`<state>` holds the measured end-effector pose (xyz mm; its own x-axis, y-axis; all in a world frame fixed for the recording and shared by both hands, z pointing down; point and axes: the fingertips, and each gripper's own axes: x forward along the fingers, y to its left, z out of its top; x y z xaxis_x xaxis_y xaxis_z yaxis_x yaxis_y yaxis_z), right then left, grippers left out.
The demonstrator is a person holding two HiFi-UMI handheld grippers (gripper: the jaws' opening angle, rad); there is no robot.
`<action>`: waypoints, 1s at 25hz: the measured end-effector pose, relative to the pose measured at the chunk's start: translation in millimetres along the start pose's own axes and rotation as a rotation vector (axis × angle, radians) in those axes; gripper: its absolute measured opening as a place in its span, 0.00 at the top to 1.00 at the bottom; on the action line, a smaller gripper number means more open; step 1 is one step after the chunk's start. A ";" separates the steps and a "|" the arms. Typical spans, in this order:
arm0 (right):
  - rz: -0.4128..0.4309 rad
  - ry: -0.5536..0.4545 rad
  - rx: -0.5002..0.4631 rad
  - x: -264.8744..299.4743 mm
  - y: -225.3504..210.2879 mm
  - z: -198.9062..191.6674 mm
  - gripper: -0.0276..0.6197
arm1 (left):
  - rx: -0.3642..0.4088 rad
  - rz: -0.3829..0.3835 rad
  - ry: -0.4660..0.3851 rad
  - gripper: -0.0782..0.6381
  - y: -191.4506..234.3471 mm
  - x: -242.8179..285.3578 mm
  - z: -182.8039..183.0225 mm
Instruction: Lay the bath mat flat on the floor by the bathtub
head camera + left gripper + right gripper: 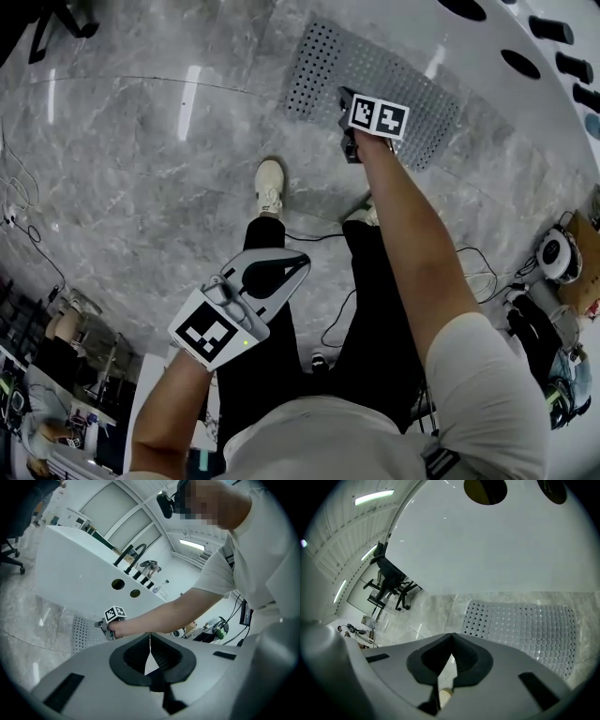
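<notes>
A person stands on a grey marble floor (141,169) and looks steeply down past dark trousers and a white shoe (269,186). The bath mat (328,66), grey and full of small holes, lies spread flat on the floor at the far side of the scene, its long edge just beside the white bathtub (525,112) on the far right. The right gripper (351,148) is stretched out on a bare arm over the near edge of the mat; whether it touches the mat cannot be told. In the right gripper view its jaws are pressed together with nothing between them (451,639), and the mat (525,630) spreads ahead of them below the tub's curved white wall (487,550), with a black office chair (389,585) far off to the left. The left gripper (298,264) is held near the person's waist, well apart from the mat. In the left gripper view its jaws are likewise closed tip to tip and empty (150,639); beyond them are the right gripper (112,620), the mat (84,634) and the tub (79,573).
</notes>
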<state>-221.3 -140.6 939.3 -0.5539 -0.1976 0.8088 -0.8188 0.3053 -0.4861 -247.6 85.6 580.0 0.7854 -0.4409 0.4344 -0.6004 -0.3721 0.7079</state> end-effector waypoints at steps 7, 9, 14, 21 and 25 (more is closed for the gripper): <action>-0.031 -0.014 0.026 -39.3 -12.7 1.3 0.94 | 0.052 -0.028 -0.002 0.86 -18.0 4.0 18.4; -0.037 -0.012 0.027 -53.7 -13.0 1.0 0.94 | 0.071 -0.041 -0.001 0.86 -26.5 4.8 25.1; -0.037 0.017 0.008 -96.3 -1.8 -7.5 0.94 | 0.119 -0.074 0.005 0.86 -53.1 6.0 47.1; 0.005 0.070 -0.110 -157.6 32.8 -23.8 0.94 | 0.243 -0.118 -0.020 0.86 -87.2 7.2 75.2; 0.025 0.067 -0.155 -203.0 54.4 -24.7 0.94 | 0.277 -0.124 0.001 0.86 -109.0 0.7 84.8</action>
<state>-149.7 -60.8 756.8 -0.5577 -0.1270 0.8203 -0.7691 0.4505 -0.4532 -194.4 56.6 456.0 0.8553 -0.3774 0.3549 -0.5181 -0.6318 0.5766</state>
